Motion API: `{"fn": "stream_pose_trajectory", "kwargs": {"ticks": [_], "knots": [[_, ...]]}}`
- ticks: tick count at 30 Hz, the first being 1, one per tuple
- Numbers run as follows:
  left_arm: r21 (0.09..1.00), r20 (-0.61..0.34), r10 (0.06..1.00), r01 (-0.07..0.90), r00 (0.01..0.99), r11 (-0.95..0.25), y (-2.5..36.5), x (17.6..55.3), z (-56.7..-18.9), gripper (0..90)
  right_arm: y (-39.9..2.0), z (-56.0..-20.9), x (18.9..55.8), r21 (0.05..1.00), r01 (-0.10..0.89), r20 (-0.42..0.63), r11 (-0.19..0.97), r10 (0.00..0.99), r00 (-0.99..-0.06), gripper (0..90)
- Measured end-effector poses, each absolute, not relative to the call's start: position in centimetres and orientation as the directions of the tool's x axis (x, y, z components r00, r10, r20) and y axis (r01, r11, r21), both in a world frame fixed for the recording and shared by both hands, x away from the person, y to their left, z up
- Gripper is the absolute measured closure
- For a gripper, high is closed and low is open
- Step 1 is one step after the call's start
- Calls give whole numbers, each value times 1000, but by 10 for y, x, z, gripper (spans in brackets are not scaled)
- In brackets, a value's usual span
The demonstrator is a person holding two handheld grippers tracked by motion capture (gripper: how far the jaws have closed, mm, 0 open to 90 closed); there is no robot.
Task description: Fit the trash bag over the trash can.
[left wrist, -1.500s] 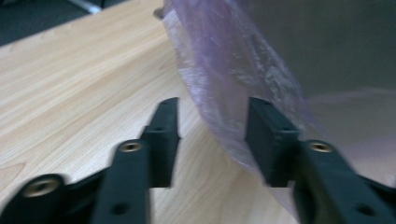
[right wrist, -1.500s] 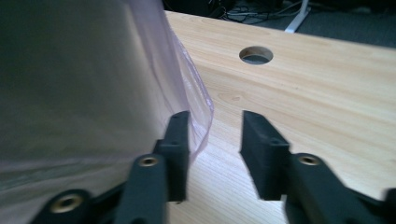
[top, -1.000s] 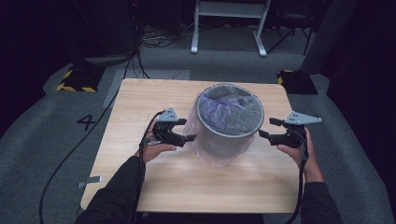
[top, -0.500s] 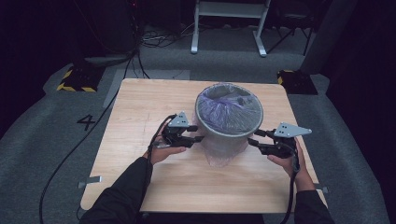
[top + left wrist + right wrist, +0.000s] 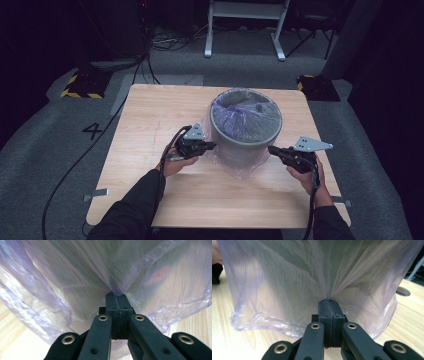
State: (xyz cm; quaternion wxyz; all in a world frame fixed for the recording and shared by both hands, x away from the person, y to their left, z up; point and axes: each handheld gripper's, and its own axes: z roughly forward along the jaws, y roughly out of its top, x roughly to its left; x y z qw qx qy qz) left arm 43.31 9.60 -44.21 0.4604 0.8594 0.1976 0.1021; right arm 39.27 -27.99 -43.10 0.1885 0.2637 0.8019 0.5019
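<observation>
Now both pairs of fingers have just been closing and sit clamped on the thin plastic bag (image 5: 235, 167) that lines the grey bin (image 5: 246, 132). The bin stands on the desk (image 5: 150, 115), right of centre. The left gripper (image 5: 212, 146) pinches the bag's skirt at the bin's left side; the right gripper (image 5: 271, 149) pinches it at the right. In each gripper view the film gathers into a puckered point at the closed fingers (image 5: 117, 296), so each grip looks thin. Probably the bag is to be pulled along the bin's wall, so move both sides evenly and slowly, or the film may tear or slip.
</observation>
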Motion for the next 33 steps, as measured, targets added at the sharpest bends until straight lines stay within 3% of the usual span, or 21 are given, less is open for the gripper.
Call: {"fn": "stream_pose_trajectory", "kwargs": {"ticks": [14, 21, 23, 31, 33], "knots": [[771, -21, 448, 300, 894, -563, 94, 441, -468, 900, -291, -458, 411, 826, 419, 60, 376, 682, -729, 900], [771, -30, 461, 314, 887, -554, 94, 444, -473, 897, -291, -464, 417, 819, 442, 70, 367, 700, -711, 900], [764, -16, 470, 314, 882, -563, 93, 443, -473, 843, -290, -464, 416, 815, 444, 64, 371, 705, -707, 900], [807, -21, 488, 303, 873, -507, 105, 430, -455, 349, -300, -462, 408, 829, 430, 48, 357, 721, -691, 900], [814, -22, 489, 300, 872, -497, 110, 425, -448, 268, -305, -458, 405, 840, 424, 52, 338, 728, -684, 842]]}}
